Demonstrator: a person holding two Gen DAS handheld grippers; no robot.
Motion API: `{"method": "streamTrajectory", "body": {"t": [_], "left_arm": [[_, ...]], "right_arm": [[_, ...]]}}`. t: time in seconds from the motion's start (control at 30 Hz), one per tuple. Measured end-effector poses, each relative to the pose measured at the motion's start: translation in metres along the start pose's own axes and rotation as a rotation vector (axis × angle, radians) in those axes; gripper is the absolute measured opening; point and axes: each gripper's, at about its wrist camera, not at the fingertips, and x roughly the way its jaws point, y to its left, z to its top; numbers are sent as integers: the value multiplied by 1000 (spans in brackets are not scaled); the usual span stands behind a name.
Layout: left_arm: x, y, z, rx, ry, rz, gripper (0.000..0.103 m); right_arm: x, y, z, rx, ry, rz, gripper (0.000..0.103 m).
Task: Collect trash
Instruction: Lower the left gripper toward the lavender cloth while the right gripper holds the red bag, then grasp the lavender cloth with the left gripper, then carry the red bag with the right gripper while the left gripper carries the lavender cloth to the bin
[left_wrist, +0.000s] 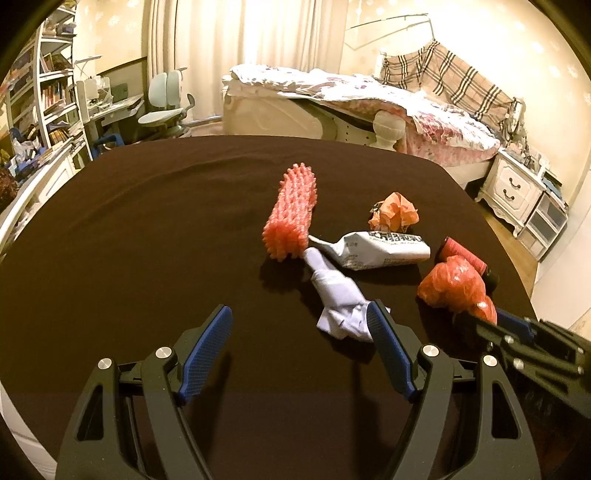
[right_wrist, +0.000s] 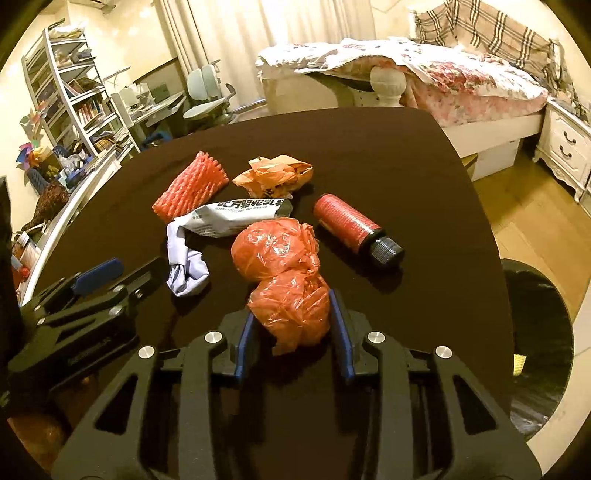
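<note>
Now | right gripper (right_wrist: 293, 325) | pads pressing red plastic bag (right_wrist: 284, 277) between them

Red bottle (left_wrist: 466, 254): mostly hidden behind orange bag (left_wrist: 456, 290). Bin (right_wrist: 535, 332) at 3 o'clock: cut off by bench (right_wrist: 424, 184) edge.

Trash (left_wrist: 334, 254) on dark table (left_wrist: 147, 229)

crumpled orange bag (right_wrist: 286, 280), red bottle (right_wrist: 349, 221) lying
</note>
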Motion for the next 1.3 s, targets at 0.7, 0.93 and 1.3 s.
{"method": "streamTrajectory", "body": {"t": [0.7,0.93,1.3], "left_arm": [[-3,-13,-12,62,49,-131,27],[-11,-4,-17,31,58,-163,26],[-33,-6,-18,26,17,-200,26]], "right_arm": [[-7,3,-7,-13,-13,-17,35],[-18,5,-16,-3,-28,-18,34],[-45,1,-20,18,-80,-22,33]]}}
